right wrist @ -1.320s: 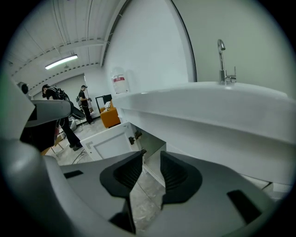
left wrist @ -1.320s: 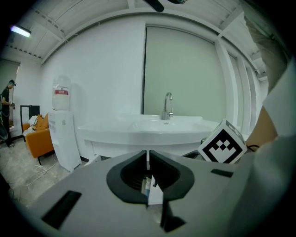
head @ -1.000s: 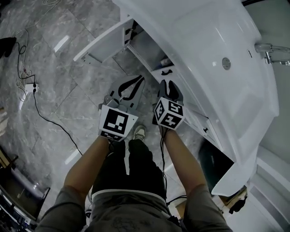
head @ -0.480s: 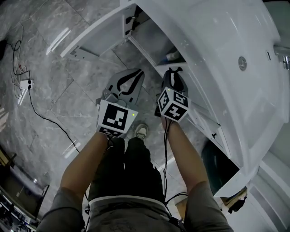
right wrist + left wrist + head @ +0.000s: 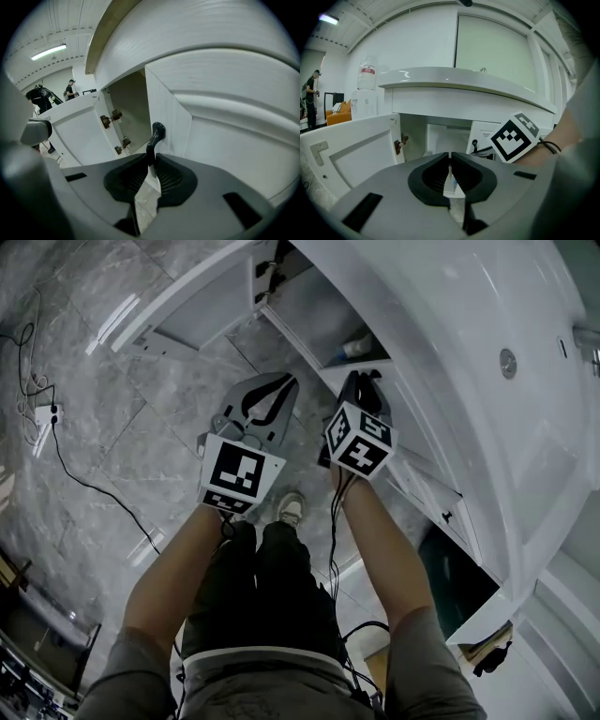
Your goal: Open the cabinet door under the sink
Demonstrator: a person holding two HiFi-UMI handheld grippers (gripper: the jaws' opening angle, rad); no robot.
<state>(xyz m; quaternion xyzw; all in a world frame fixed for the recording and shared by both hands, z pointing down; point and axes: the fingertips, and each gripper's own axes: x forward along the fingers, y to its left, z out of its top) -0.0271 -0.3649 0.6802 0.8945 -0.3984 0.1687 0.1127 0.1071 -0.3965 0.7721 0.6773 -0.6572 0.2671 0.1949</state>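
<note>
The white cabinet sits under the sink [image 5: 450,324]. Its left door [image 5: 192,306] stands swung wide open, hinges [image 5: 108,119] showing. The right door [image 5: 225,136] lies close against the cabinet front and carries a black handle [image 5: 154,133]. My right gripper [image 5: 151,157] is shut on that handle, and the head view shows the right gripper [image 5: 361,382] right at the cabinet's edge. My left gripper [image 5: 291,382] hovers beside it over the floor, shut with nothing held. The left gripper [image 5: 450,157] points into the open compartment.
A small bottle [image 5: 356,348] lies inside the open cabinet. Cables [image 5: 84,484] and a power strip [image 5: 42,413] lie on the grey tiled floor at left. The person's shoe [image 5: 291,510] is below the grippers. Another door's handle [image 5: 448,517] is further right.
The right gripper moved forward to the right door's black handle and now grips it. The left gripper went forward alongside it. The left door stayed open.
</note>
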